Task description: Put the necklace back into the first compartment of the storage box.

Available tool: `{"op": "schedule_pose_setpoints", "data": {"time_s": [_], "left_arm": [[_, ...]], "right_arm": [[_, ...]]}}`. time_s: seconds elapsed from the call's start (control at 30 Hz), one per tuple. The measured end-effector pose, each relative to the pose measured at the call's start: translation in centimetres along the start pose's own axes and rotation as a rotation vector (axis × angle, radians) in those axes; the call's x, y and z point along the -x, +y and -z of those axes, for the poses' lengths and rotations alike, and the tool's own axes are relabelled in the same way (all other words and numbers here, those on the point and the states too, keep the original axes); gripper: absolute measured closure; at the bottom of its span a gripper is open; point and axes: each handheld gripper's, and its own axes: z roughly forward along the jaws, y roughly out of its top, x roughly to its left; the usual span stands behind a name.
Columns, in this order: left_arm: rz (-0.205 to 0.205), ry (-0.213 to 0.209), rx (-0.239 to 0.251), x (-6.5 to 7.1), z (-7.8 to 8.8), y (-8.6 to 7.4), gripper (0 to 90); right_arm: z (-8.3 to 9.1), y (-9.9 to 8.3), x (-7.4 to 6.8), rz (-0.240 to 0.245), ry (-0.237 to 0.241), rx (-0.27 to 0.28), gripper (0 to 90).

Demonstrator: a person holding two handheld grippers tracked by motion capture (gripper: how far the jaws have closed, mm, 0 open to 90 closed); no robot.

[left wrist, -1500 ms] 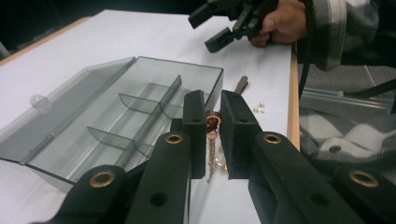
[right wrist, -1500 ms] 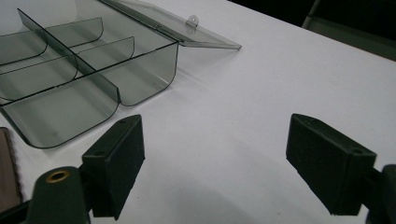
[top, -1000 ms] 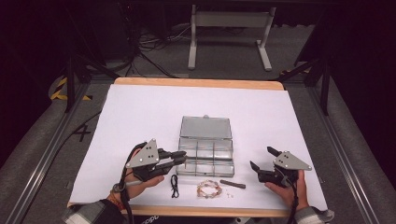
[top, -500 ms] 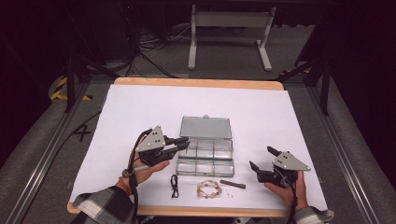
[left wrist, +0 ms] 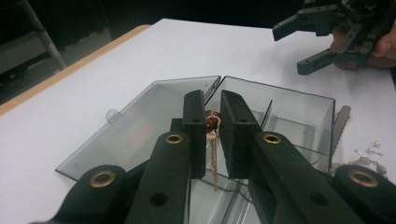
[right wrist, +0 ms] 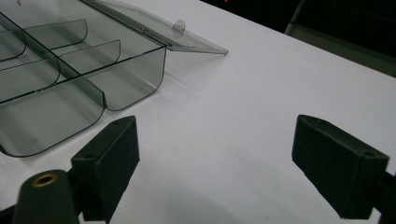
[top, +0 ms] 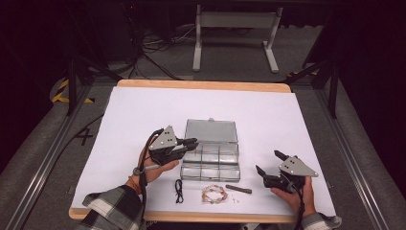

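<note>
Clear compartment box [top: 210, 152] lies open beneath the left gripper [left wrist: 213, 122], lid flat behind. That gripper's jaws are nearly shut, pinching a thin gold chain earring [left wrist: 213, 140] that dangles between the fingers over a compartment. The grip is slight; a tilt or jolt could let it slip or snag a divider. The right gripper [top: 271, 163] rests well apart, jaws wide open on nothing. A beaded bracelet [top: 214, 193] waits nearer the person.

High overview, two close (shared box [top: 209, 153])
</note>
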Motion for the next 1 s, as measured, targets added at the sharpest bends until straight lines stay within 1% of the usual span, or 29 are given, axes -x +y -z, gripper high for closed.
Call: {"op": "schedule_pose_setpoints", "data": {"time_s": [0.13,0.17,0.3,0.43,0.47,0.5,0.57,1.0], "left_arm": [[-0.009,0.018,-0.038,-0.4,-0.7,-0.7,81.6],[-0.002,0.017,-0.043,-0.5,-0.8,-0.9,81.6],[-0.001,0.018,-0.073,-0.9,-1.6,-1.6,81.6],[0.001,0.014,-0.09,-1.0,-2.0,-1.9,81.6],[0.002,0.018,-0.102,-1.0,-2.2,-2.1,81.6],[0.002,0.018,-0.102,-1.0,-2.2,-2.1,81.6],[0.005,0.017,-0.119,-1.1,-2.5,-2.4,81.5],[0.009,0.012,-0.149,-1.2,-3.0,-3.0,81.5]], "right_arm": [[0.0,0.0,0.0,0.003,0.0,-0.002,15.1],[0.0,0.0,0.0,0.002,0.0,-0.003,15.1],[0.0,0.0,0.0,0.006,0.001,-0.007,15.1],[0.0,0.0,0.0,0.005,0.003,-0.008,15.1],[-0.1,0.0,-0.1,0.006,0.004,-0.008,15.1],[-0.1,0.0,-0.1,0.006,0.004,-0.008,15.1],[-0.1,0.0,-0.1,0.014,0.004,-0.011,15.2],[-0.1,0.0,-0.2,0.02,0.006,-0.013,15.1]]}}
